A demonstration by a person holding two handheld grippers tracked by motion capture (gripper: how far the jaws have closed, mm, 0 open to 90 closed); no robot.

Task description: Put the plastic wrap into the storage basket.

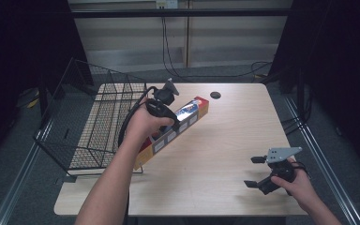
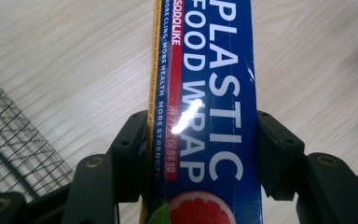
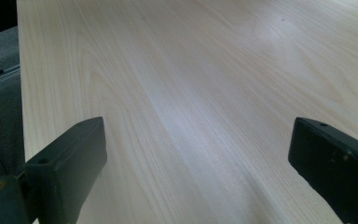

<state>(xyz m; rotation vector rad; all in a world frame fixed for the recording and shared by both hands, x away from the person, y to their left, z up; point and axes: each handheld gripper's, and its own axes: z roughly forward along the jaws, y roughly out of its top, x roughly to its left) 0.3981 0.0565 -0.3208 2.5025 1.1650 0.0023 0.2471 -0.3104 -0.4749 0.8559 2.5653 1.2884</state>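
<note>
One tool (image 1: pixel 171 123) clenches the wrap box (image 1: pixel 180 125), best lifted level toward the left basket (image 1: pixel 104 123); the other tool (image 1: pixel 254 171) gapes empty.

Light wooden table (image 1: pixel 215 154), wire basket (image 1: pixel 93 126) on left edge

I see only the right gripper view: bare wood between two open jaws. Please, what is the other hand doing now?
Observer: The left gripper is shut on a long box of plastic wrap.
Operator: Is the box lying on the table?
Observer: I cannot tell; in the high view it slants from beside the wire basket toward a dark round spot on the table.
Operator: And where is my gripper?
Observer: The right gripper sits open near the table's front right corner, far from the box.
</note>
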